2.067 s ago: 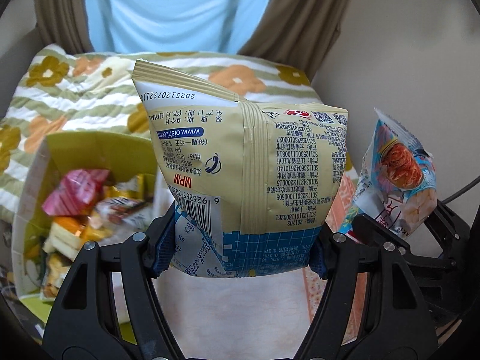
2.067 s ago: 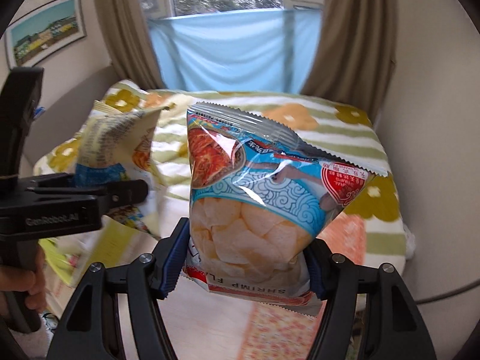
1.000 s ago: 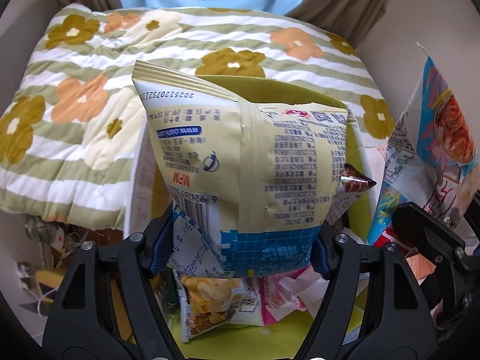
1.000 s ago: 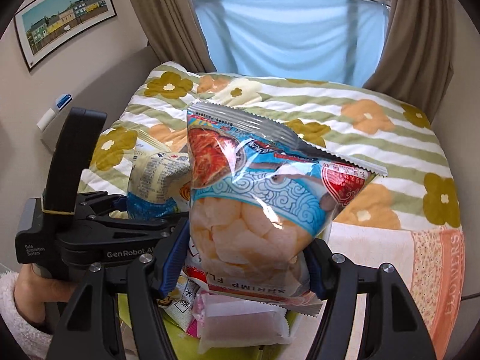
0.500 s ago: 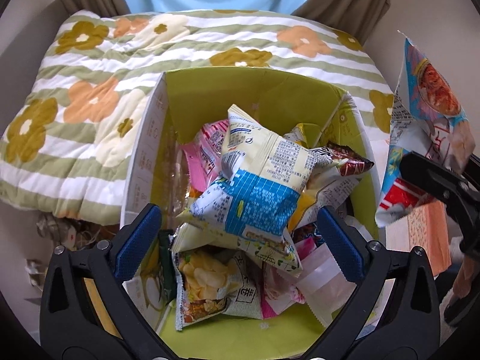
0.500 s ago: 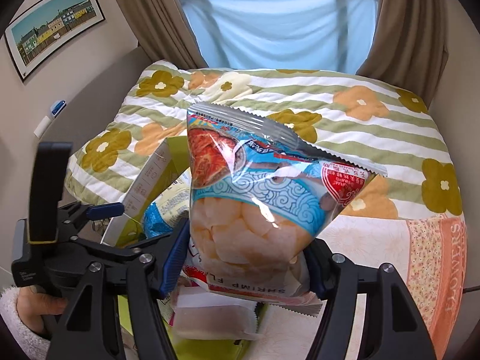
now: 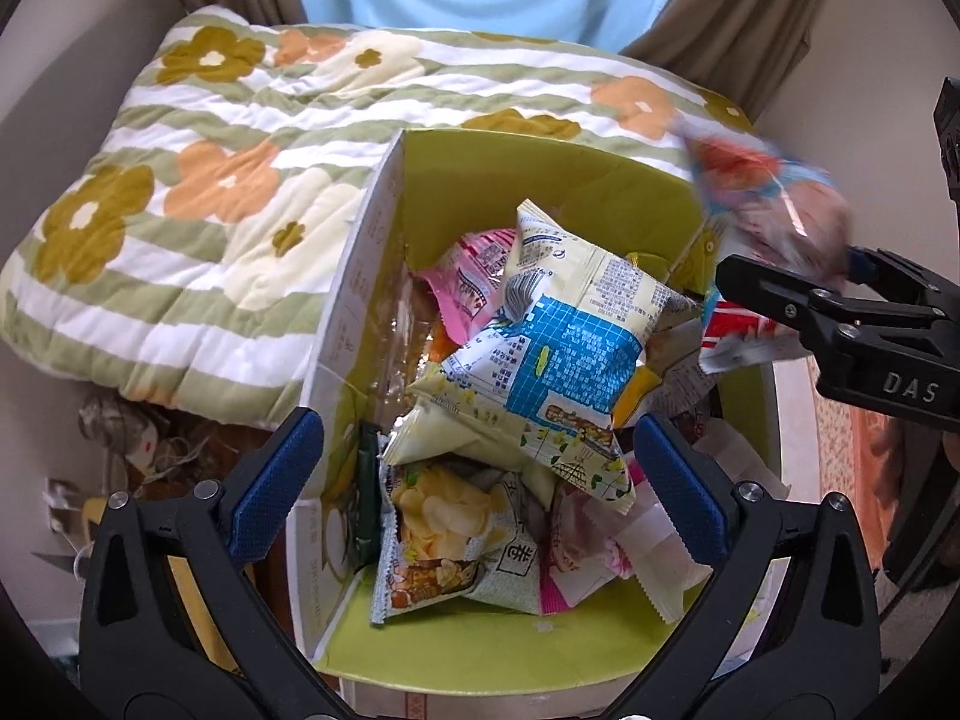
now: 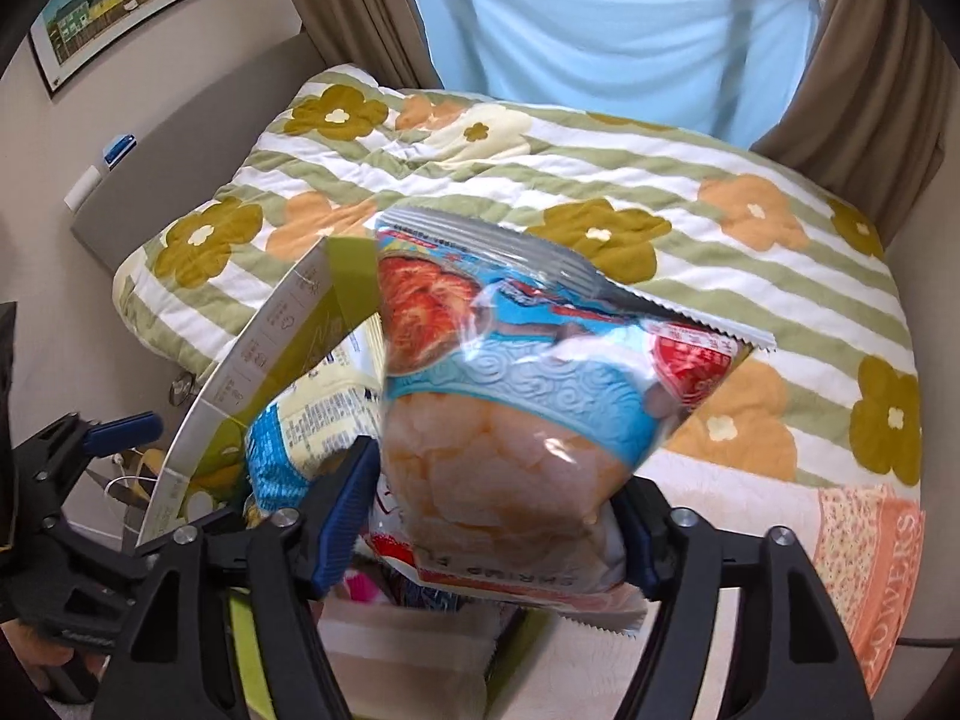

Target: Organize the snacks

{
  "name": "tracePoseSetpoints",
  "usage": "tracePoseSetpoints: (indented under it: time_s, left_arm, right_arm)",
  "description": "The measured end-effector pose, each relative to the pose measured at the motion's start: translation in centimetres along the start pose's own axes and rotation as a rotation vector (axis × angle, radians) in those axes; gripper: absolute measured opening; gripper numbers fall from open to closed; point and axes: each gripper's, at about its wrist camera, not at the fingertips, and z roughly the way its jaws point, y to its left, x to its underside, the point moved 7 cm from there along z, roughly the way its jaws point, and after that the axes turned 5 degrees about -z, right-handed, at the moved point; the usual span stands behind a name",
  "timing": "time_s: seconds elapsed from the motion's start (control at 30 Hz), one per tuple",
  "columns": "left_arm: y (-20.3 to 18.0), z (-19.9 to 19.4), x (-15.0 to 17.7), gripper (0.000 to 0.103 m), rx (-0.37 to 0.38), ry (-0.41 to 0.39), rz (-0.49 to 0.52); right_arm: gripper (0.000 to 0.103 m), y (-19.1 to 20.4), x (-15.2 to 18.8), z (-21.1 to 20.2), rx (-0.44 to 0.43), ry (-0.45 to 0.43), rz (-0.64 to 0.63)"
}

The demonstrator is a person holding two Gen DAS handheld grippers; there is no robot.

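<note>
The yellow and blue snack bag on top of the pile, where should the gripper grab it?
Probably by the sealed bottom edge of the yellow and blue snack bag, coming from above. It lies slanted on top of the other snacks in the green box, and that flat crimped seam sticks out nearest the open left gripper, thin enough to pinch.

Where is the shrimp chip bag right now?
The shrimp chip bag is clamped in the right gripper, over the right edge of the green box, beside the bed.

The left gripper (image 7: 477, 471) has let go; the yellow chip bag (image 7: 558, 348) now lies in the box (image 7: 540, 174).
</note>
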Motion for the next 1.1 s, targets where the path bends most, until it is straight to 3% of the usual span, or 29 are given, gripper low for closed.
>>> tracePoseSetpoints:
  time_s: [0.07,0.1,0.67,0.9,1.1]
  left_arm:
    - [0.1,-0.2,0.1,0.102,-0.002,-0.002,0.008]
    - [0.2,-0.3,0.1,0.102,-0.002,-0.003,0.011]
    - [0.3,-3.2,2.0,0.102,0.073,-0.053,0.092]
    - [-1.5,-9.7,3.4,0.102,0.074,-0.177,0.103]
    - [-4.7,-18.0,6.6,0.102,0.066,-0.362,0.101]
  right_arm:
    - [0.100,0.0,-0.3,-0.2,0.012,-0.022,0.003]
    - [0.102,0.1,-0.4,-0.4,0.015,-0.035,0.002]
    - [0.102,1.8,1.0,-5.6,0.124,-0.157,0.088]
    - [0.102,3.0,3.0,-12.0,0.145,-0.251,0.078]
    - [0.102,2.9,6.9,-20.2,0.211,-0.370,0.079]
